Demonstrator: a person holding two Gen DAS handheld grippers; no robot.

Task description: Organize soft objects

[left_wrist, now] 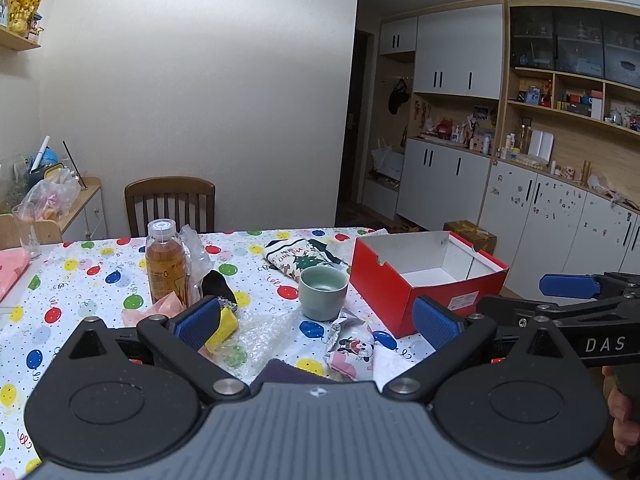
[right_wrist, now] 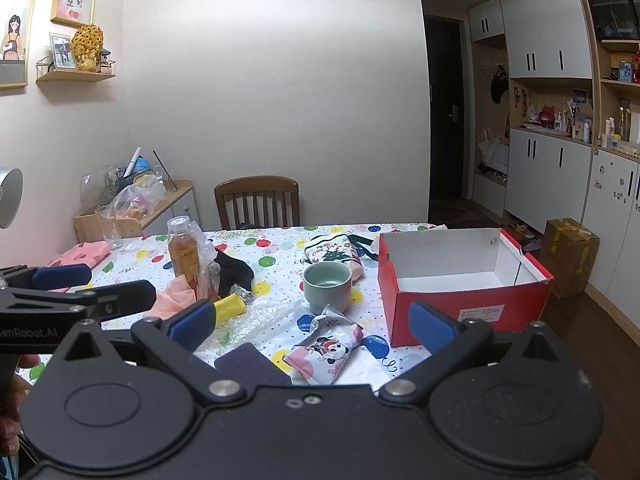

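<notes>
An open red box [left_wrist: 424, 280] [right_wrist: 460, 280] with a white inside stands empty at the table's right. Soft things lie on the balloon tablecloth: a Christmas-print pouch [left_wrist: 298, 258] [right_wrist: 332, 252], a Minnie-print packet [left_wrist: 354, 350] [right_wrist: 326, 350], a dark purple cloth [left_wrist: 288, 372] [right_wrist: 250, 364], a black sock [left_wrist: 218, 286] [right_wrist: 234, 268], a yellow roll [left_wrist: 224, 326] [right_wrist: 230, 306] and pink fabric [left_wrist: 160, 308] [right_wrist: 174, 300]. My left gripper [left_wrist: 316, 320] is open and empty above the near table. My right gripper [right_wrist: 312, 320] is open and empty too.
A green cup [left_wrist: 323, 292] [right_wrist: 327, 285] stands mid-table. A tea bottle [left_wrist: 164, 264] [right_wrist: 183, 250] and crumpled clear plastic [left_wrist: 260, 334] lie left of it. A wooden chair [left_wrist: 170, 204] stands behind the table. A drinking glass [right_wrist: 109, 226] is at far left. Cabinets line the right wall.
</notes>
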